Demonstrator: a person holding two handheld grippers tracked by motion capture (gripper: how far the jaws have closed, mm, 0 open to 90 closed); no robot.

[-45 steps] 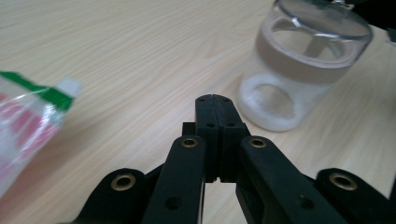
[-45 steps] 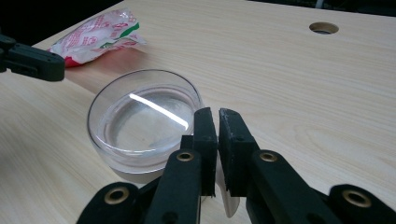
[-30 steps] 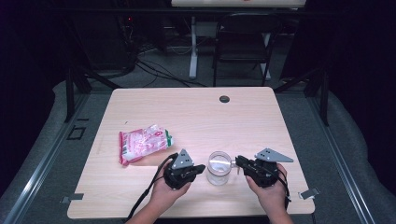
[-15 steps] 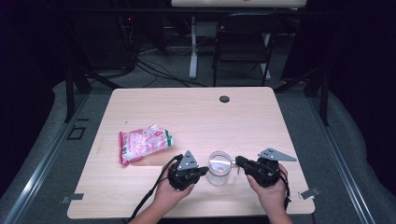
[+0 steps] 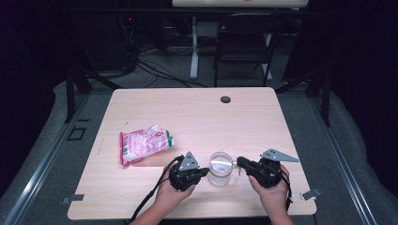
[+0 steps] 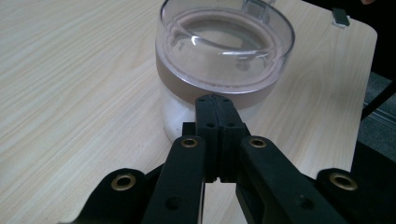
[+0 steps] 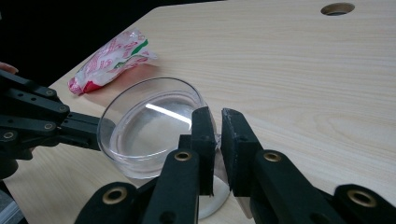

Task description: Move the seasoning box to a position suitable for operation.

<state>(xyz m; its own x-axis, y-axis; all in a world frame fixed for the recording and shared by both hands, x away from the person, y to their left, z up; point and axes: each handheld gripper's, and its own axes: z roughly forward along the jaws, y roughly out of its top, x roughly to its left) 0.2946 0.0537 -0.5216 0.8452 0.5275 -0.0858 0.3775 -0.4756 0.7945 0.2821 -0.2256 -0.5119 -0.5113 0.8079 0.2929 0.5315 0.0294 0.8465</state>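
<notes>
One clear lidded jar [image 5: 220,167] upright, long axis vertical, lid uppermost.

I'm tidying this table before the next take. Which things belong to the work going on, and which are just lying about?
In use:
clear jar, standing between the two grippers
left gripper, jaws shut against the jar's side
right gripper, at the jar's rim

Lying about:
pink snack bag, flat on the table

Left claw [image 5: 202,172] closed tight — right claw [image 5: 240,162] narrowly parted, both level.
</notes>
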